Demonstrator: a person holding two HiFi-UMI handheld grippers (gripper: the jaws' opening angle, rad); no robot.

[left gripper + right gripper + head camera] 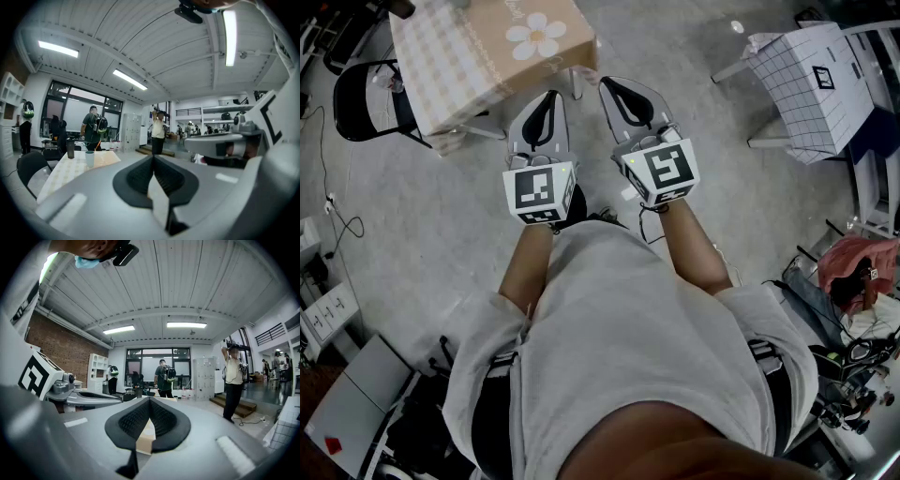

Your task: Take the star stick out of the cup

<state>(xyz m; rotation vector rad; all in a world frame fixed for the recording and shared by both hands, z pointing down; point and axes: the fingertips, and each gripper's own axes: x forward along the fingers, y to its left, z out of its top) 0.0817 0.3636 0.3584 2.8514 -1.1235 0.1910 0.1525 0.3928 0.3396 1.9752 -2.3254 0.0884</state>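
scene: a person stands on a grey floor (441, 216) in a large workshop, seen from above, bare forearms stretched forward with a gripper in each hand.
left gripper (551, 94): jaws closed tip to tip, nothing between them, held roughly level, just short of the surface's near edge.
right gripper (605, 82): jaws also pressed together and empty, close beside the left gripper, pointing the same way.
surface (478, 56): a table with a checked cloth and a flower print, ahead of the grippers and a little to their left.
cup (89, 158): a pale cup standing upright on the surface, well apart from both grippers; seen only in the left gripper view.
star stick: too small to confirm; a thin orange line (97, 146) slants up just above the cup.
bottle (70, 149): dark, upright, on the surface to the left of the cup.
chair (361, 98): black, beside the surface's left side.
second table (811, 84): grid-patterned cloth, far right, well apart from the grippers.
background: a person with a backpack (93, 131) stands beyond the surface; another person (158, 131) stands with arms raised near some steps.
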